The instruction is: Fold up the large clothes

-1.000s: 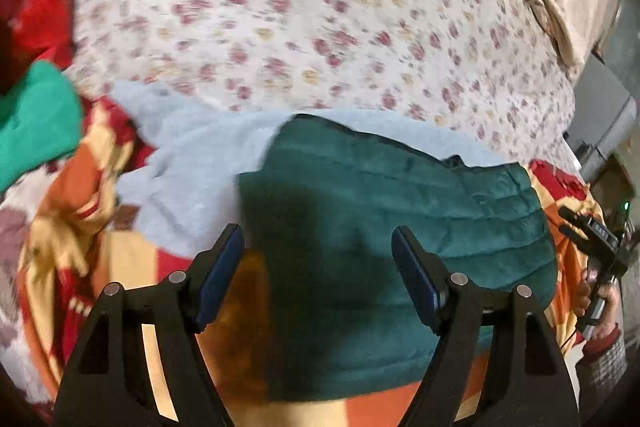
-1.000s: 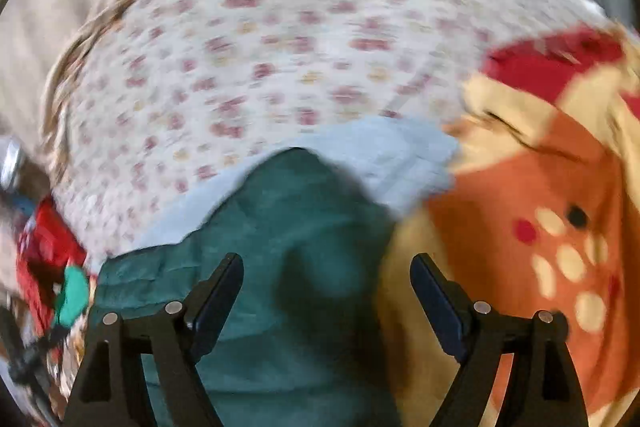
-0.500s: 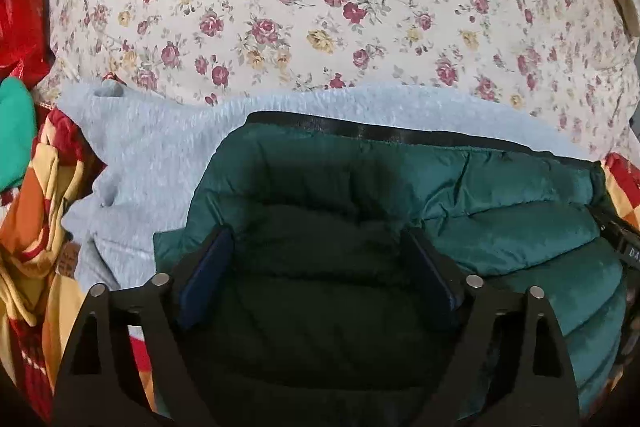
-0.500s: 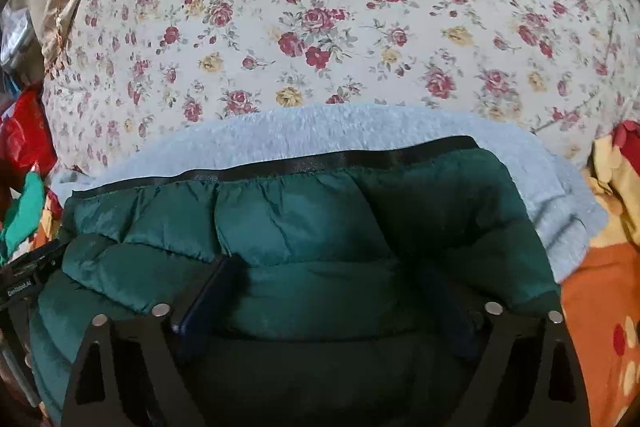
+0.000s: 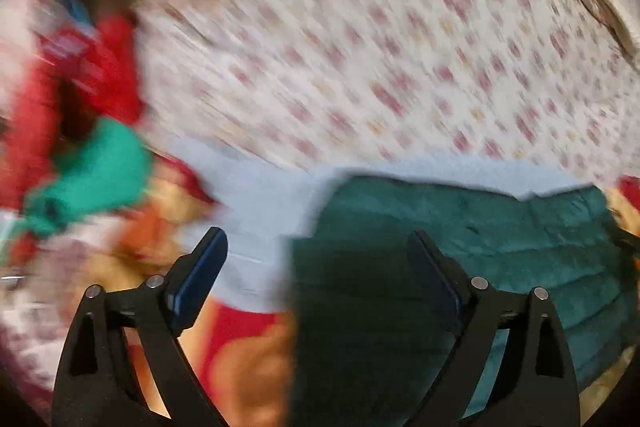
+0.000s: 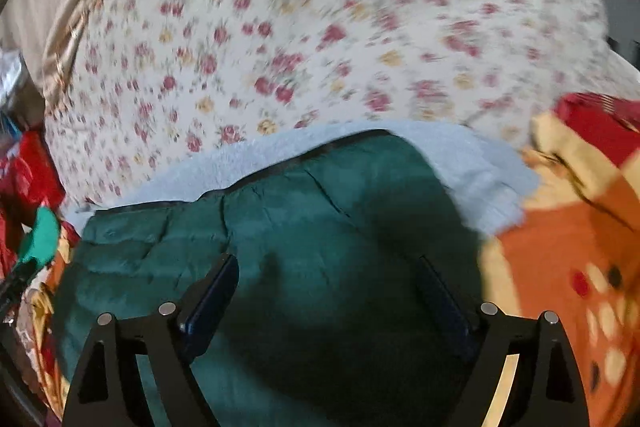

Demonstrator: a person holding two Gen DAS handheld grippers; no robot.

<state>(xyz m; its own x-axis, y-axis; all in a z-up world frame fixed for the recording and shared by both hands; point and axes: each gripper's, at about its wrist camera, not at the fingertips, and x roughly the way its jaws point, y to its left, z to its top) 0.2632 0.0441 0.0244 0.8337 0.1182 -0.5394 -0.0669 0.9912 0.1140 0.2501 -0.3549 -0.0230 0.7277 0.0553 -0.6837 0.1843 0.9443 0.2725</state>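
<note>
In the lower middle of both wrist views the folded dark green quilted puffer jacket (image 6: 280,247) lies on a pale grey fleece garment (image 6: 472,163), itself on the orange, red and yellow patterned blanket (image 6: 560,267) in front of a floral-print quilt (image 6: 320,27). The left claw (image 5: 316,259) hangs released over the jacket's left edge, nothing pinched; the right claw (image 6: 328,291) is closing, empty, above the jacket. As I judge it, the puffy fold may spring open, or a low claw may snag the fleece and drag both.
</note>
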